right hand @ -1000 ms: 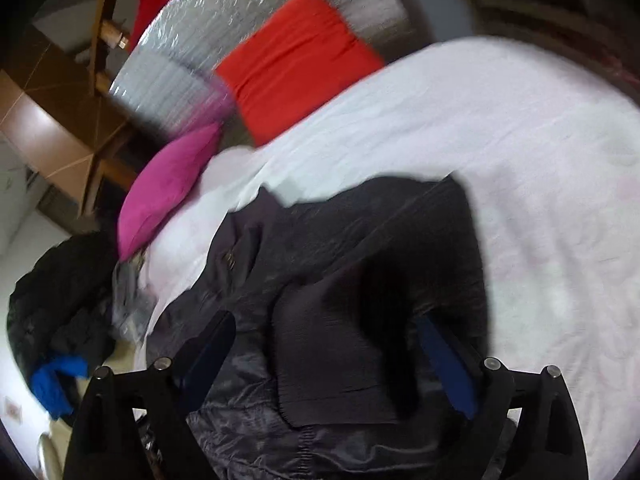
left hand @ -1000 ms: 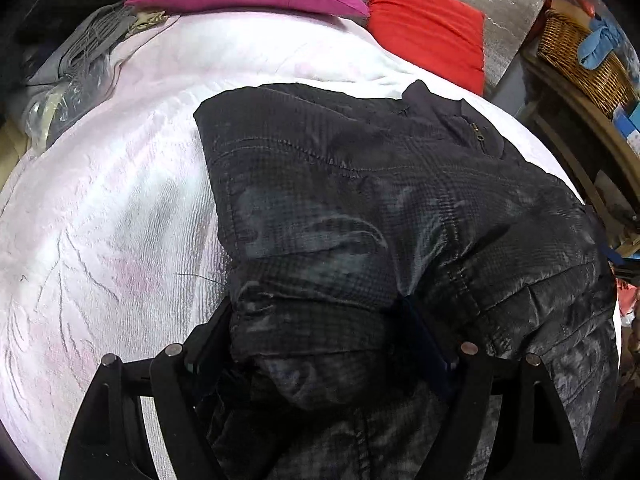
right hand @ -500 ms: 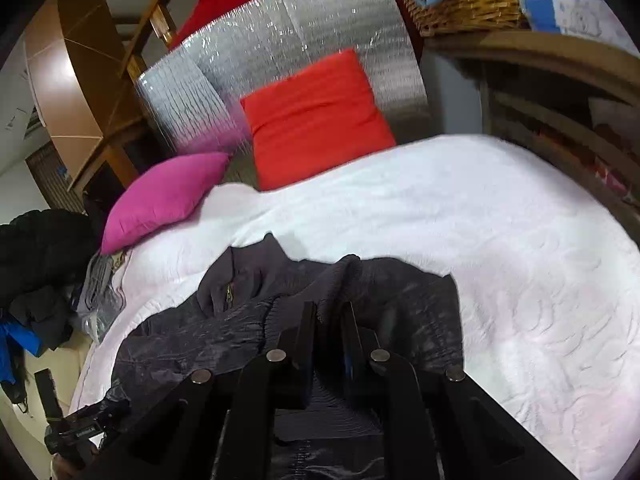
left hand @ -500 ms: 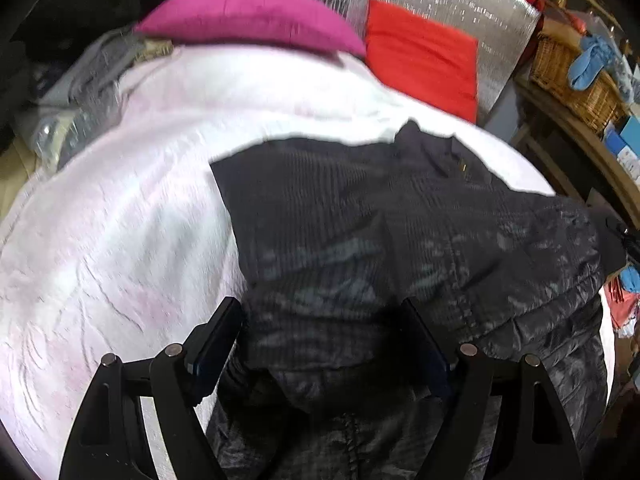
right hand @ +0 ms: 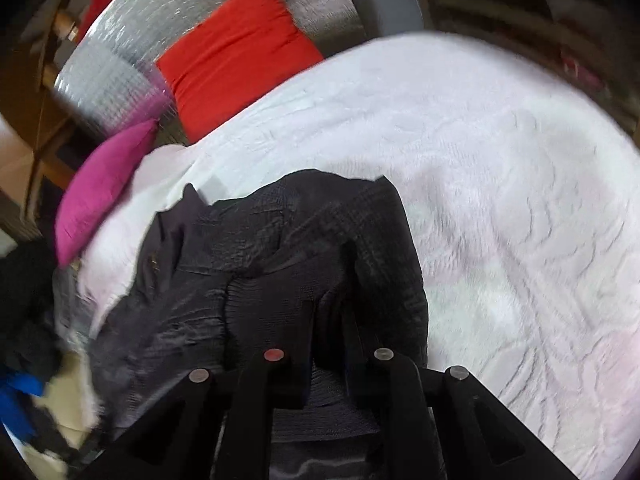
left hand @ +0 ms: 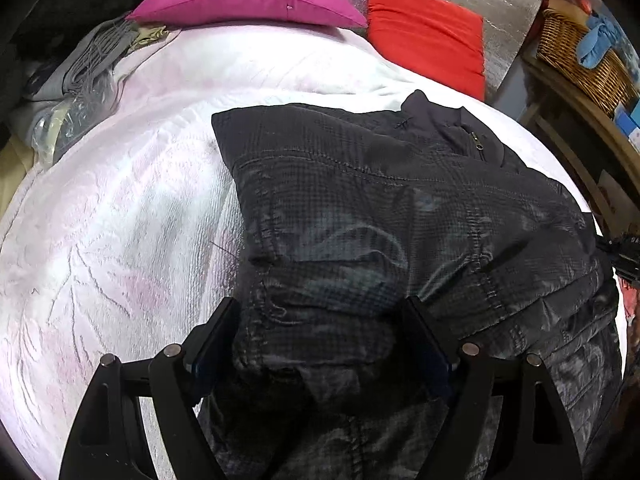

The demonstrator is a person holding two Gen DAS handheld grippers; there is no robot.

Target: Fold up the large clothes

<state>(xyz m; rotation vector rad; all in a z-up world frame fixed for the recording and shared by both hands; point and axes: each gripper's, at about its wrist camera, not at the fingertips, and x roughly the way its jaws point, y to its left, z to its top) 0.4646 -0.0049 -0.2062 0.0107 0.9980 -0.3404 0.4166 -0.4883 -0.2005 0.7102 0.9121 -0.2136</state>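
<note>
A: Left wrist view first. Where does the black jacket [left hand: 400, 216] lie?

B: On the white bed [left hand: 120, 240], collar toward the red cushion [left hand: 424, 28]. The left tool [left hand: 320, 332] stands wide open astride a padded fold, gripping nothing.

A: And the right wrist view?

B: The right tool [right hand: 328, 344] is pinched nearly closed on the ribbed cuff [right hand: 276, 312]. I'd carry that sleeve across flat and keep it taut so nothing bunches.
</note>
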